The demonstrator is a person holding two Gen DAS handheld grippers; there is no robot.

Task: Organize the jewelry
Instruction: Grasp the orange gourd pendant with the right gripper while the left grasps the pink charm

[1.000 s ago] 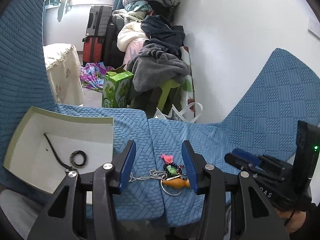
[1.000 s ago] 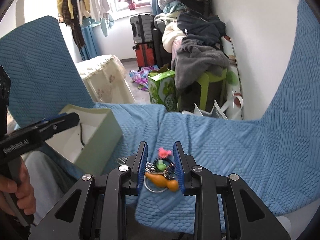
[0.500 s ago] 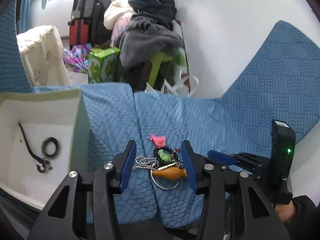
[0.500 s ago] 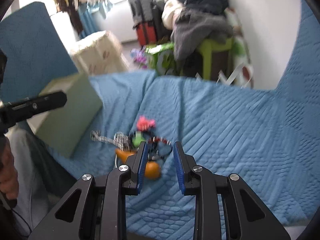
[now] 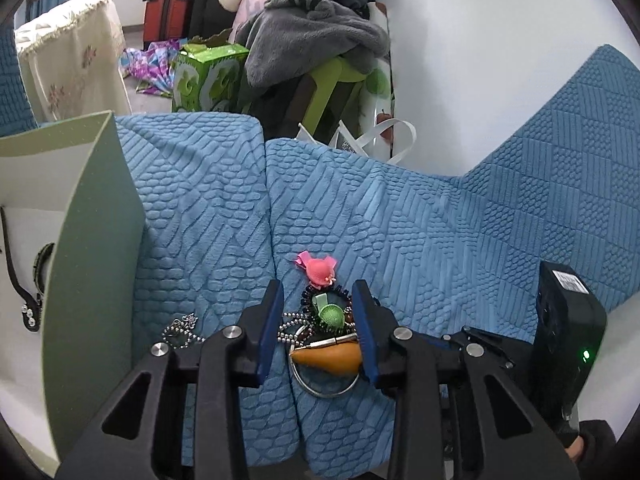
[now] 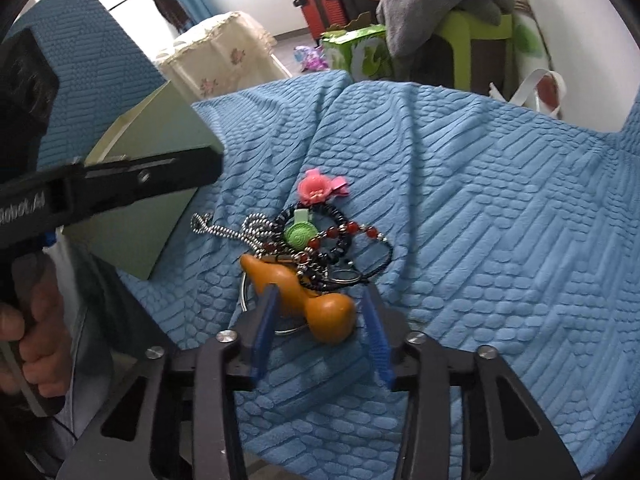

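Observation:
A tangle of jewelry lies on the blue sofa cover [image 5: 440, 240]: an orange gourd pendant [image 5: 326, 356] on a metal ring, a green round clip [image 5: 331, 316], a pink flower clip [image 5: 318, 270], a silver bead chain [image 5: 180, 330] and a red-bead bracelet [image 6: 344, 232]. My left gripper [image 5: 318, 308] hangs over the tangle. Its jaws are closing, with the green clip and beads between them and no pad pressing. My right gripper [image 6: 320, 300] straddles the gourd [image 6: 304, 300]. Its jaws are opening and stand clear of the gourd.
A pale green box [image 5: 92, 240] stands left of the pile, with a black strap [image 5: 12, 268] and a dark ring inside. The right gripper's black housing [image 5: 568, 320] sits close on the right. Beyond the sofa are a green carton [image 5: 208, 76], a stool with clothes and suitcases.
Both grippers have come down close over the jewelry pile. The left jaws have narrowed around the beads. The right jaws have spread apart around the gourd.

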